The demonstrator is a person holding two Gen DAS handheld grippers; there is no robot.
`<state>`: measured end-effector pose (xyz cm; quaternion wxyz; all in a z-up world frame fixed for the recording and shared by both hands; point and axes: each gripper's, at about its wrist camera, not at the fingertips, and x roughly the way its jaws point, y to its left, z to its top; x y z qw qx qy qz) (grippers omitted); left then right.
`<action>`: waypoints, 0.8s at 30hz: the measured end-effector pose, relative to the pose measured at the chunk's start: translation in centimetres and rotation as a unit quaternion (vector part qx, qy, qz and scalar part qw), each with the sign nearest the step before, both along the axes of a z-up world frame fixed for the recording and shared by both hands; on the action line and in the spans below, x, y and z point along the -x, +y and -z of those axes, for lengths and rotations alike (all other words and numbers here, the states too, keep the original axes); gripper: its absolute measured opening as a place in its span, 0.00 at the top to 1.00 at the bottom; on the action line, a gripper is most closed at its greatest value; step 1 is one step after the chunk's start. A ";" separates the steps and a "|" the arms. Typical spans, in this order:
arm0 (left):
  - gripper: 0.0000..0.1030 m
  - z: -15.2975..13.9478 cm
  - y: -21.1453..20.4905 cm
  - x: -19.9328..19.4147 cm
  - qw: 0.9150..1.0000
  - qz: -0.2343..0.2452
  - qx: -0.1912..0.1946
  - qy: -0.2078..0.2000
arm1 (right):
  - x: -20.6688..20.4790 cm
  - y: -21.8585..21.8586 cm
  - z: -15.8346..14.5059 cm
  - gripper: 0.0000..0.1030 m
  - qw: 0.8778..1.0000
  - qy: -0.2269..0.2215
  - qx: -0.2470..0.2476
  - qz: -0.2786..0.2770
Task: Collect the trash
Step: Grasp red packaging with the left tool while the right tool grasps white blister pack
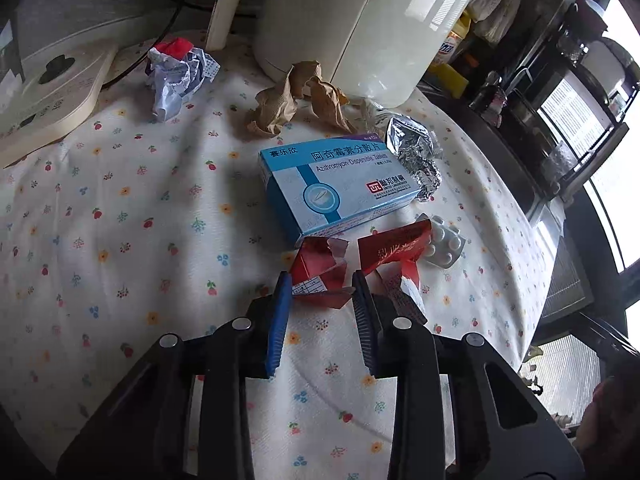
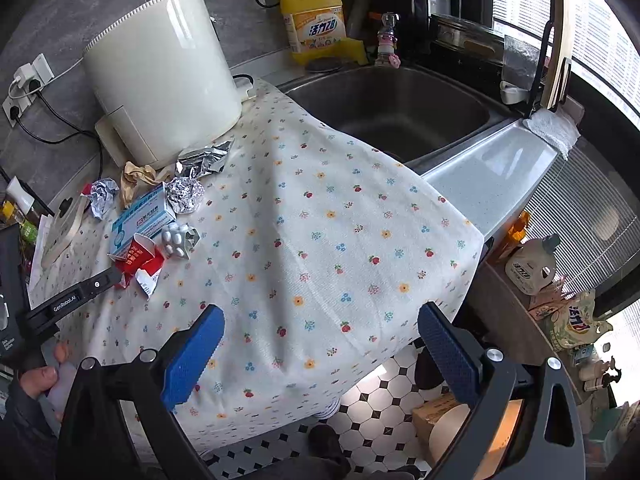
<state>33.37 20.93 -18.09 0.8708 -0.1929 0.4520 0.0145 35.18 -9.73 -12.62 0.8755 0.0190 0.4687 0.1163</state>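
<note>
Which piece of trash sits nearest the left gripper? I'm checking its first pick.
The torn red wrapper: it lies between the left gripper's open fingers, while the crumpled brown paper, foil wad and white paper ball lie farther back.

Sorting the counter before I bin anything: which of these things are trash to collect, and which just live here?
Trash: torn red packet between the left gripper's open jaws, blister pack, crumpled foil, brown paper, crumpled printed paper, medicine box.

Staying: white appliance, detergent bottle, sink.
</note>
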 end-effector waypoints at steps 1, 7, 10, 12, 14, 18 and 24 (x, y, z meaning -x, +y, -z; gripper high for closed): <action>0.75 -0.1 0.3 0.2 1.000 -0.001 0.000 -0.002 | -0.2 0.6 0.0 0.08 1.000 0.000 0.000 -0.007; 0.89 -1.4 1.3 1.3 1.000 -0.008 -0.018 -0.011 | -1.7 4.5 0.0 0.10 0.998 -0.005 0.000 -0.061; 0.96 -1.8 2.4 2.1 1.000 -0.018 -0.013 -0.011 | -2.7 6.8 0.5 0.19 0.996 -0.001 -0.001 -0.091; 0.96 -2.0 3.2 2.8 1.000 -0.024 -0.010 -0.014 | -3.5 8.2 0.8 0.25 0.994 0.003 0.001 -0.110; 0.96 -2.1 3.8 3.4 0.999 -0.033 -0.012 -0.014 | -4.2 9.5 1.2 0.28 0.992 0.004 0.008 -0.123; 0.96 -2.3 5.2 4.5 0.998 -0.052 -0.012 -0.014 | -5.4 11.7 2.1 0.39 0.989 0.016 0.014 -0.144; 0.96 -2.7 7.1 6.0 0.996 -0.082 -0.021 -0.017 | -6.7 14.0 3.2 0.42 0.986 0.023 0.020 -0.162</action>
